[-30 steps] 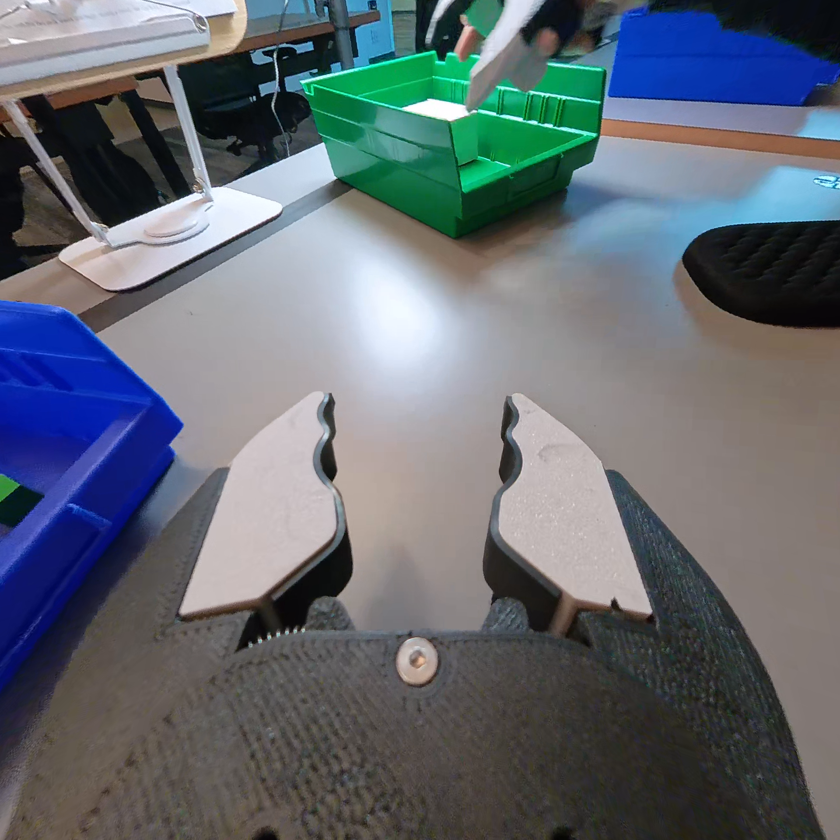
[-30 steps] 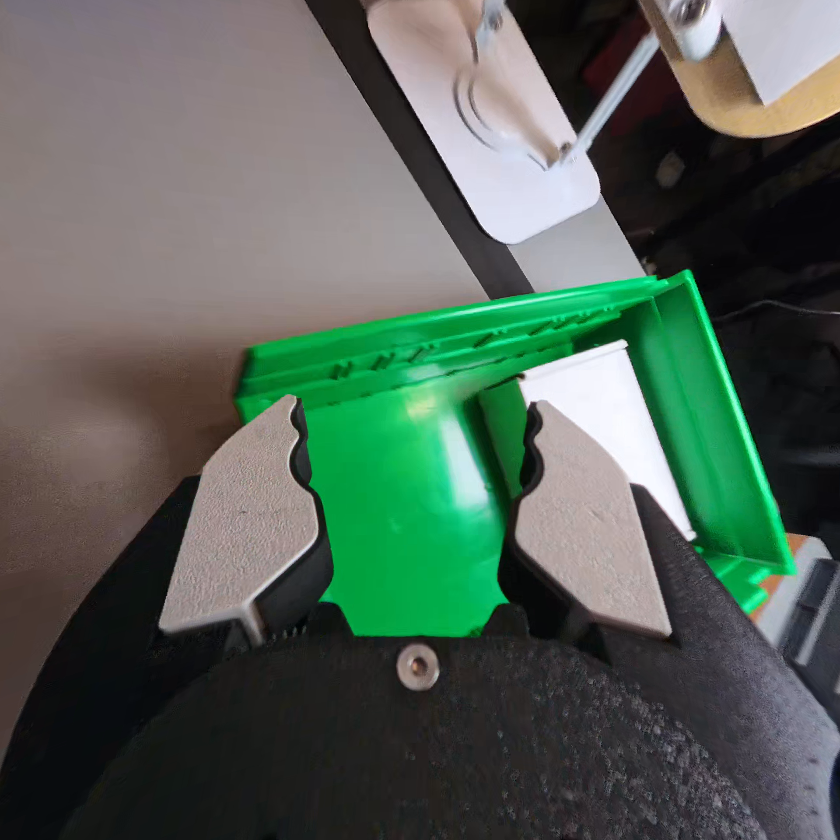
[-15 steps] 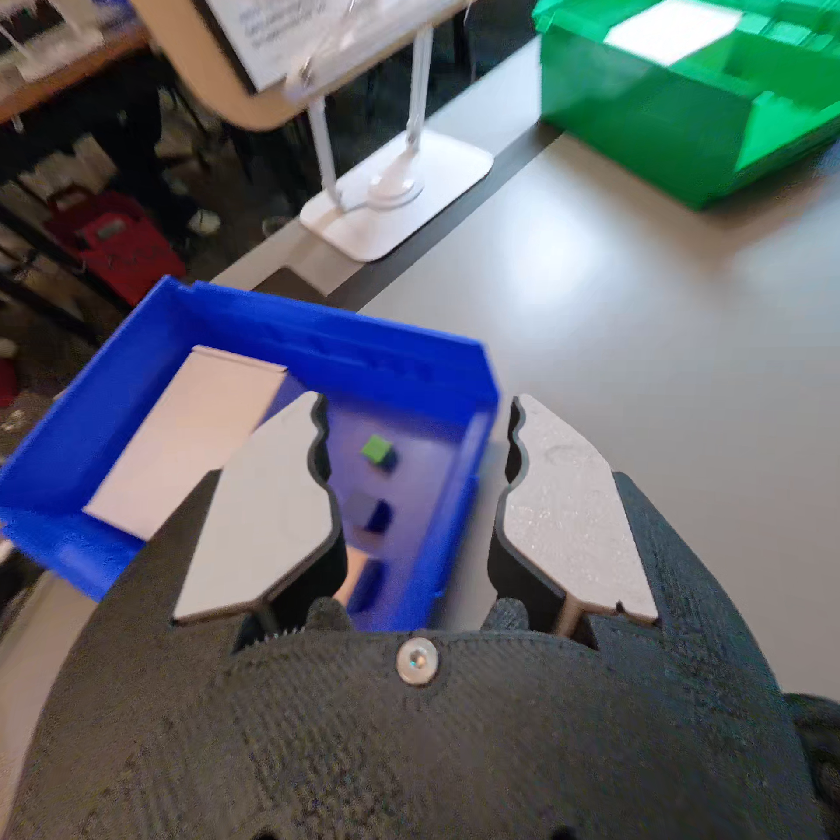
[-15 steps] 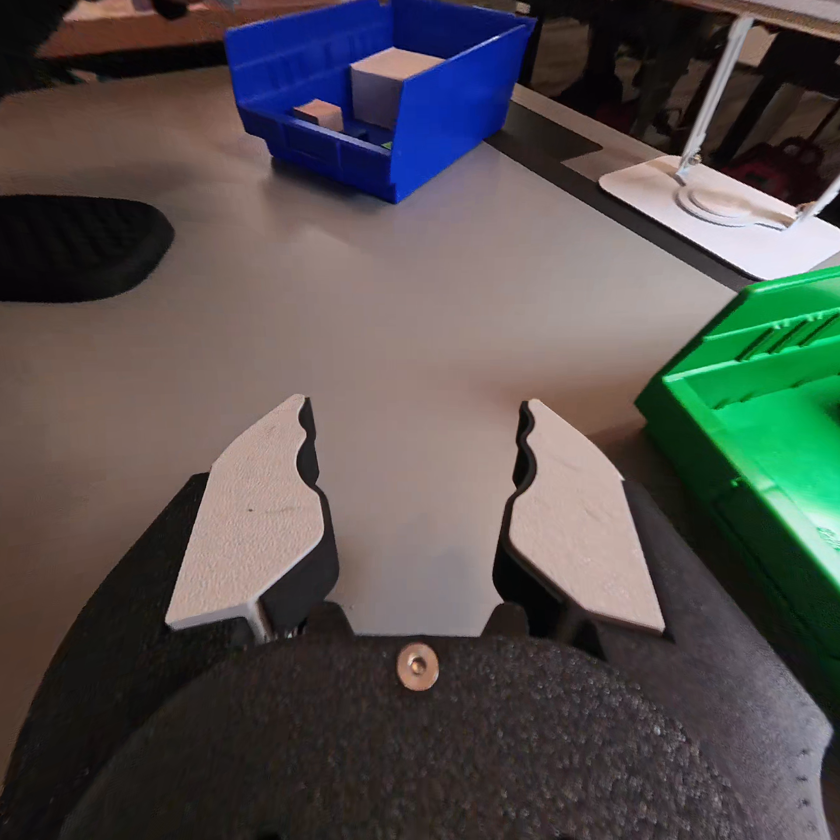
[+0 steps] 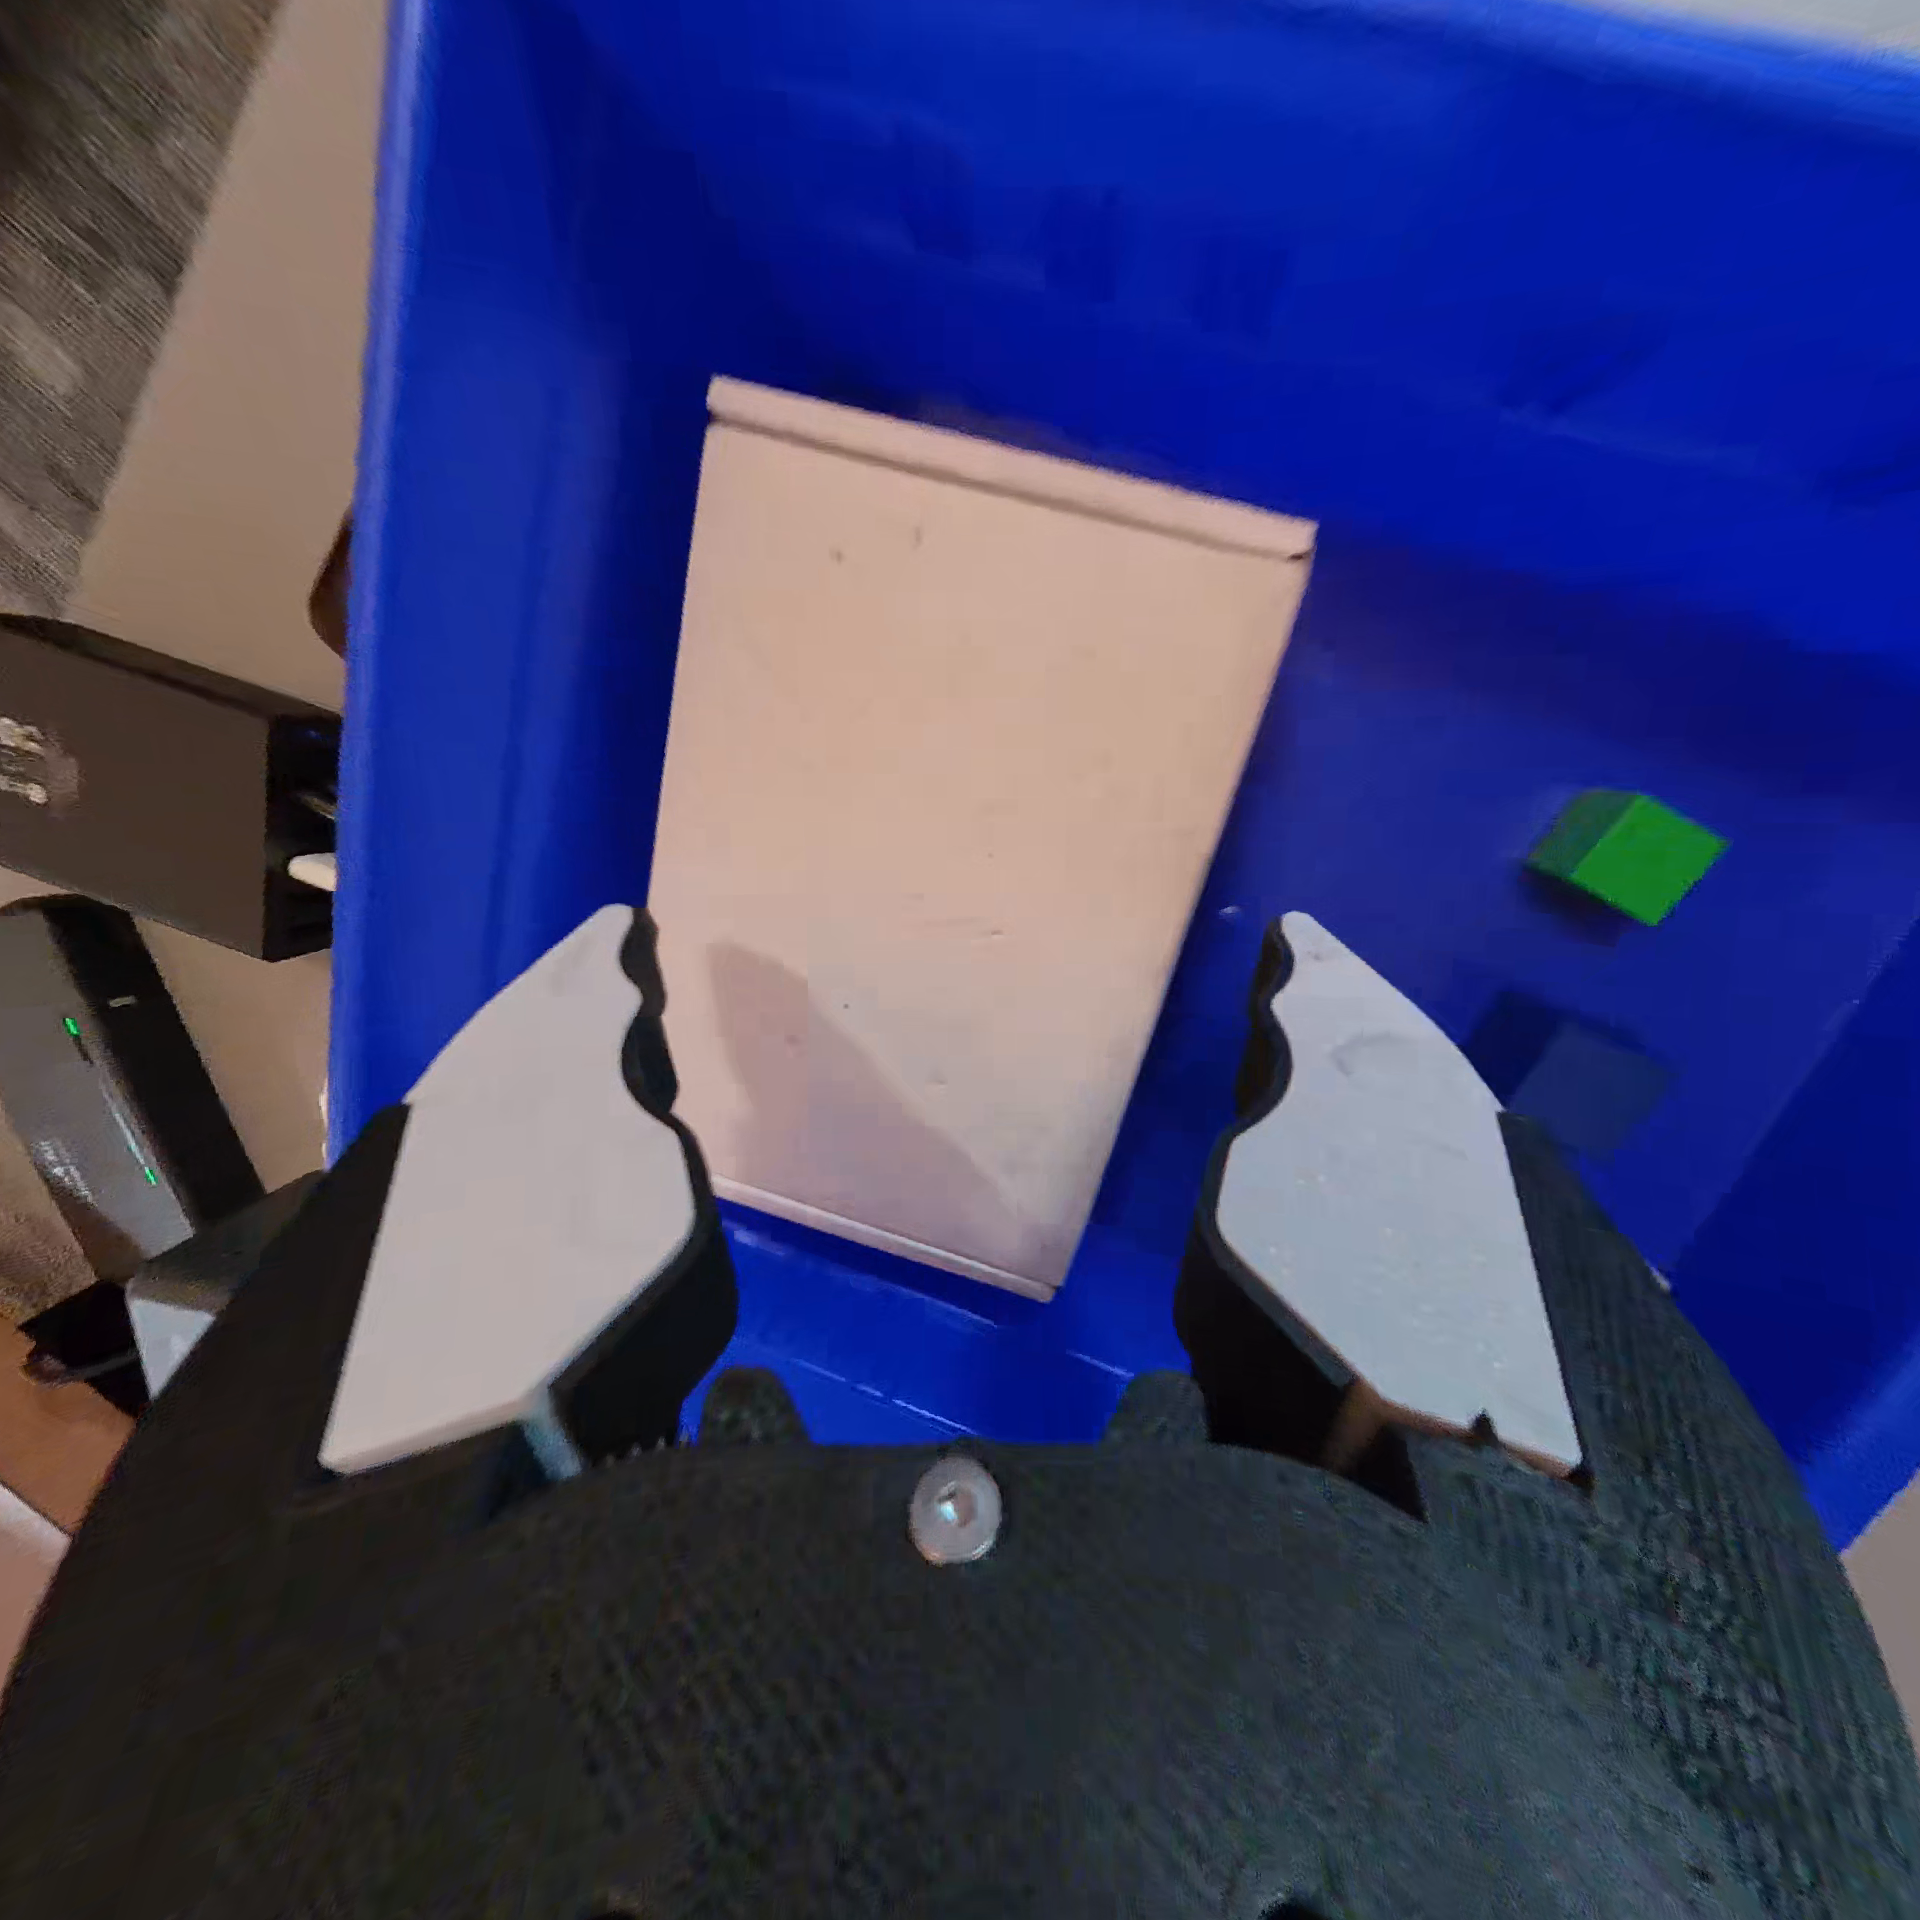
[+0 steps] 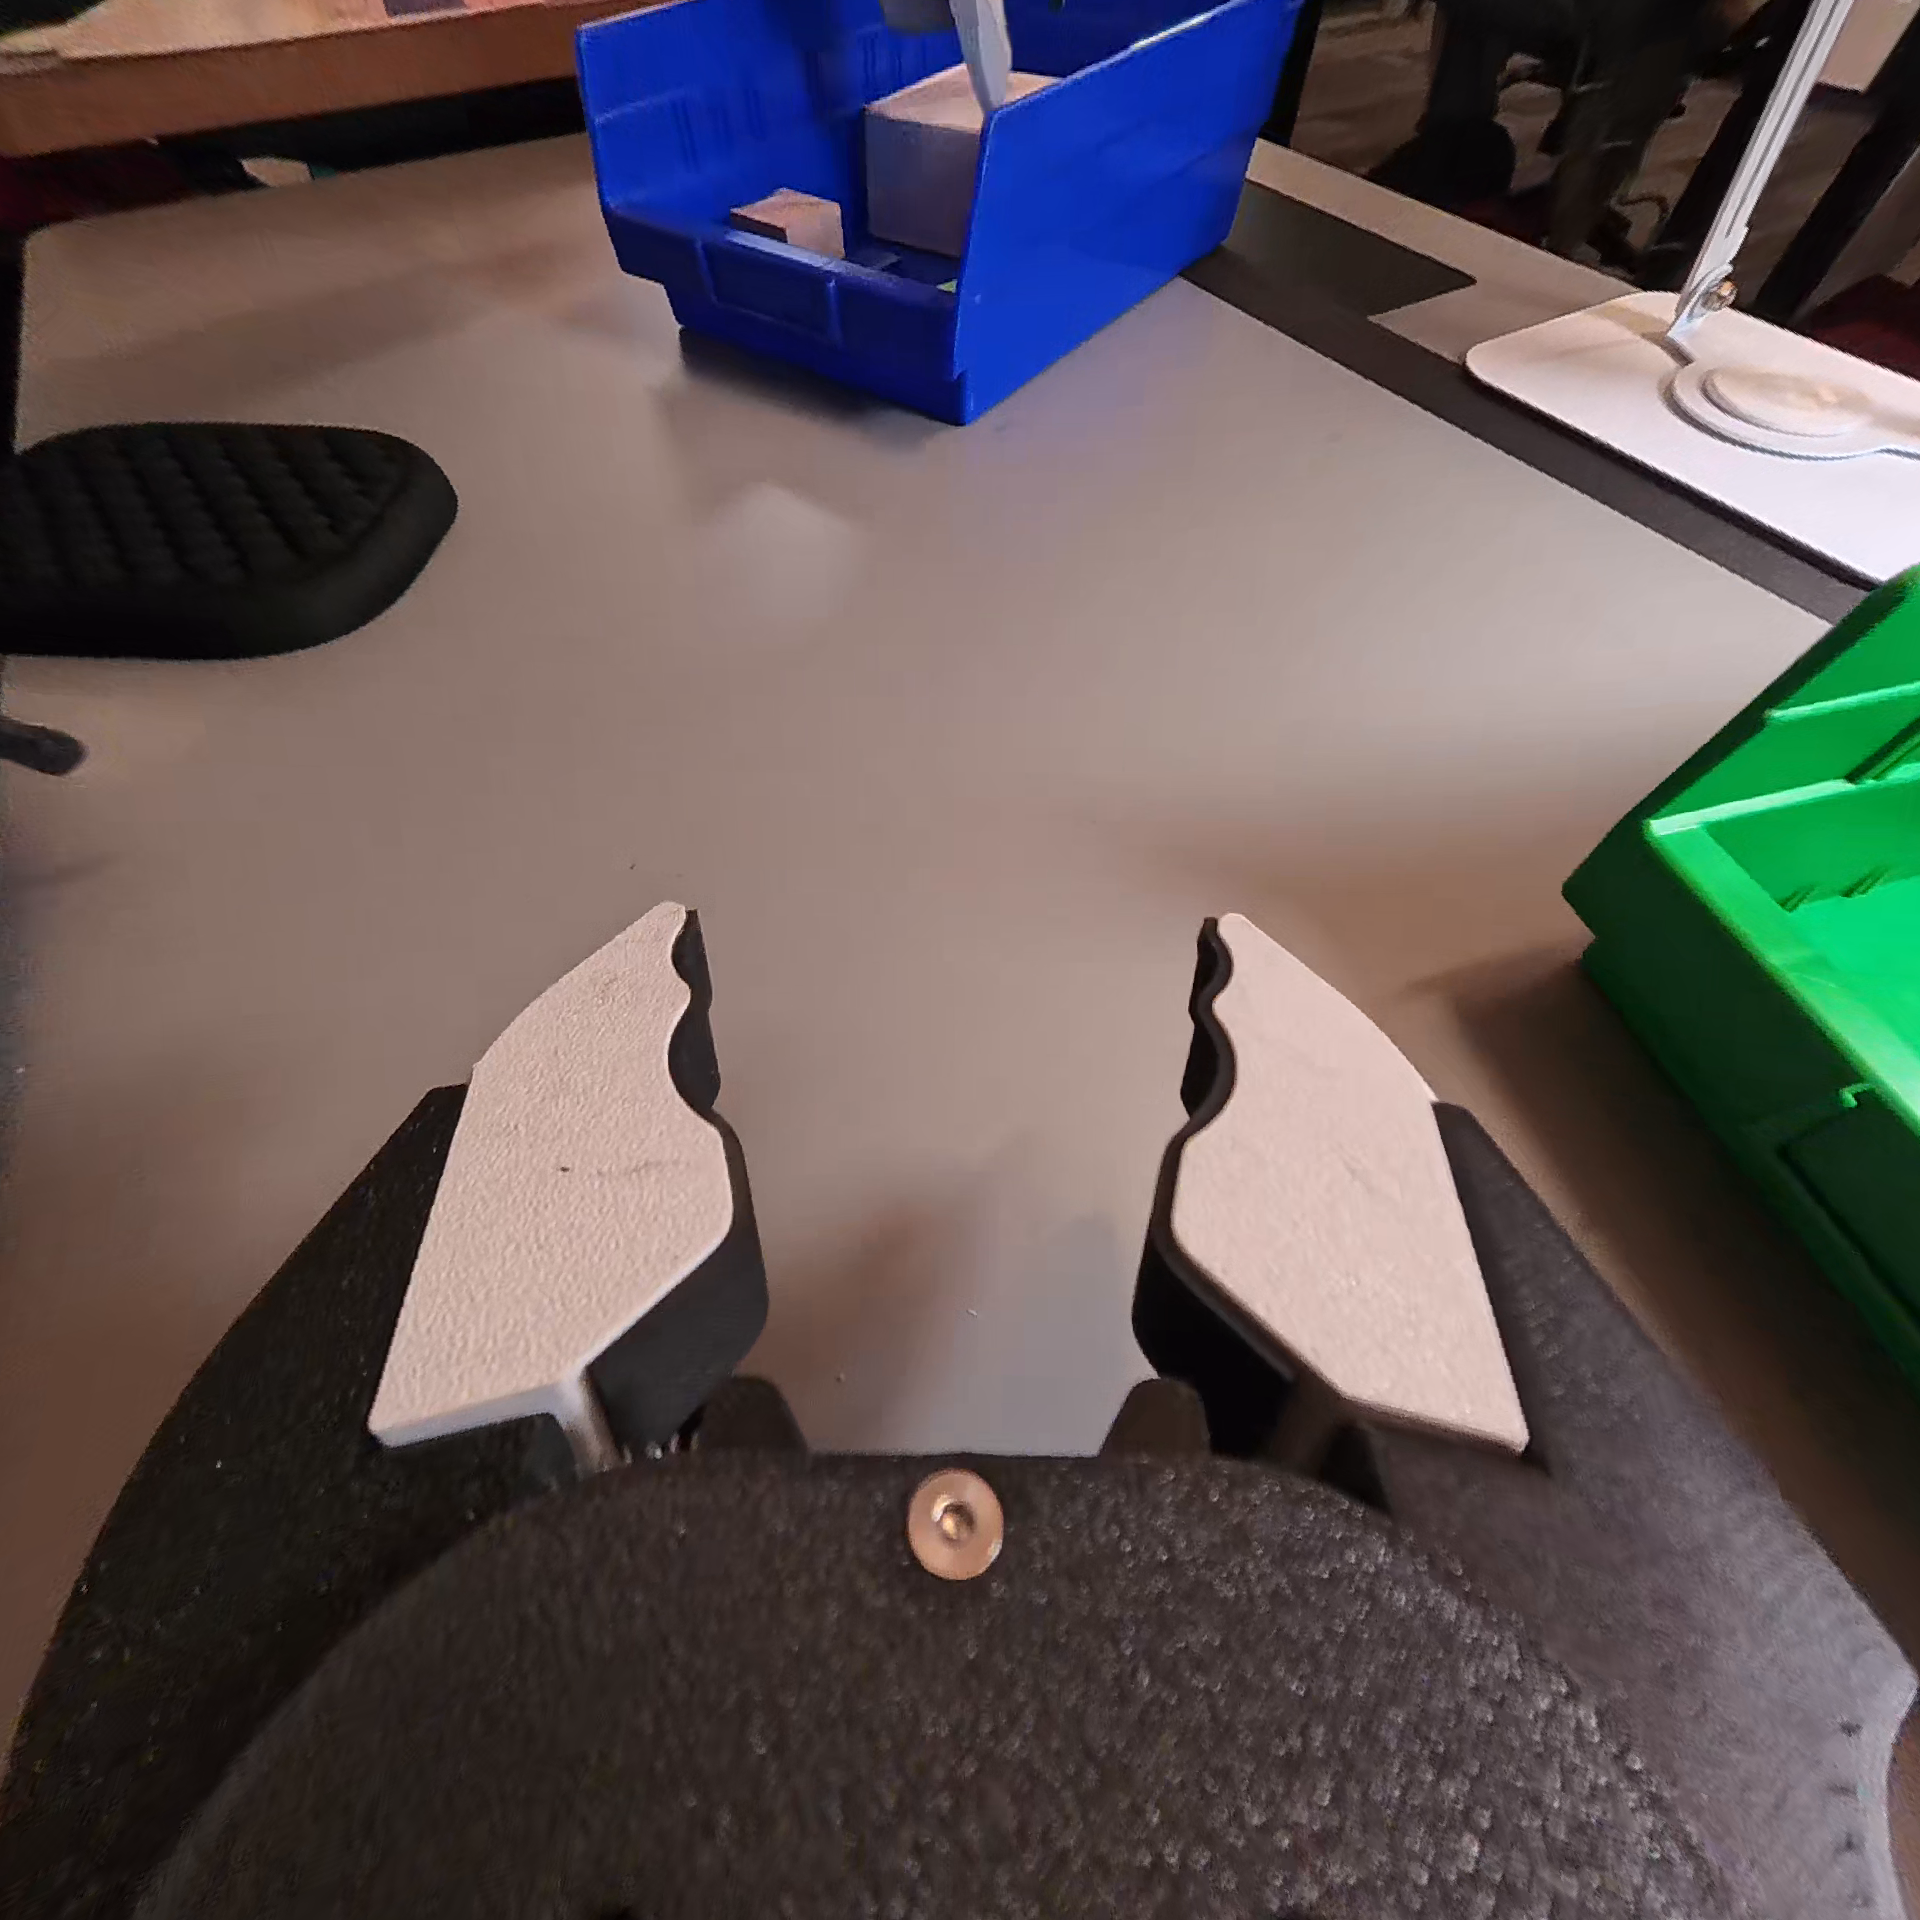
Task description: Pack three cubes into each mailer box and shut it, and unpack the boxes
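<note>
The left gripper (image 5: 956,1029), released, has swung over the blue bin (image 5: 499,520), straddling the closed white mailer box (image 5: 966,831) inside, ready to lift. The right gripper (image 6: 951,1023), released and empty, has withdrawn.

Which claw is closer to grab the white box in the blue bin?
The left claw. It is open right above the white mailer box inside the blue bin. The right claw is open too, but over bare table, far from that bin.
</note>
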`<action>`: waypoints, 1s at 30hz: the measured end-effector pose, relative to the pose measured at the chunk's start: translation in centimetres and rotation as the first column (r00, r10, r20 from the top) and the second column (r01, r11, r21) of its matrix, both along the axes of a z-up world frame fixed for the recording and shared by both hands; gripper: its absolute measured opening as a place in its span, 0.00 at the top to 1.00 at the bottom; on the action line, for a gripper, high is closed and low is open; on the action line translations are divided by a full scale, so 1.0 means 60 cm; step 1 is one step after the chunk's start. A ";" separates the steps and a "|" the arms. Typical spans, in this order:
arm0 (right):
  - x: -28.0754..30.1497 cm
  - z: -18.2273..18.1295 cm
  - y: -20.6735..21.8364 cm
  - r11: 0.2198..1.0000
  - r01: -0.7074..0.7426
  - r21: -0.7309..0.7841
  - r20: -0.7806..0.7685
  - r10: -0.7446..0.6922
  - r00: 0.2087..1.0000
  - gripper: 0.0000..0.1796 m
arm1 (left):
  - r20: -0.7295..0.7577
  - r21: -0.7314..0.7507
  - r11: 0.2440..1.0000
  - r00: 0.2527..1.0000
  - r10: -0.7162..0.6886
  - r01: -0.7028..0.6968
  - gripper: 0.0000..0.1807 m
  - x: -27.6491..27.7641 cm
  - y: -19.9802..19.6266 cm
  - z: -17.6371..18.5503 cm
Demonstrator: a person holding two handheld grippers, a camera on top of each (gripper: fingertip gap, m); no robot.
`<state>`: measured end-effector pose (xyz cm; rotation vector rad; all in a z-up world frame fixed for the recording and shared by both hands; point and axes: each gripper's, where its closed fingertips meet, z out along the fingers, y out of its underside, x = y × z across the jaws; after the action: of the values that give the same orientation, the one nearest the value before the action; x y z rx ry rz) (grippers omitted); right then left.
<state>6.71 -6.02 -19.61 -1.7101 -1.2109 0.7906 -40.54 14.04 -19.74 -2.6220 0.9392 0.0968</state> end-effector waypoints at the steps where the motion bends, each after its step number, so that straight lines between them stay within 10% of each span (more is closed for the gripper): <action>1: 0.000 0.000 0.001 1.000 0.000 -0.009 -0.005 0.000 1.000 0.51 | -0.018 -0.032 0.999 1.000 -0.005 0.005 0.39 -0.008 0.003 -0.009; 20: 0.001 0.002 -0.002 0.996 -0.038 -0.076 -0.048 0.034 0.998 0.56 | -0.236 -0.255 0.950 0.941 -0.243 0.182 0.33 0.008 -0.031 -0.061; 30: 0.001 0.006 -0.009 0.999 -0.038 -0.007 -0.034 0.037 0.999 0.56 | -0.268 -0.093 0.980 0.944 -0.192 0.173 0.33 0.011 -0.046 0.078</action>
<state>6.76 -6.54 -19.23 -1.6777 -1.2213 0.8444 -39.89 11.25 -15.07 -2.6115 1.2973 0.3996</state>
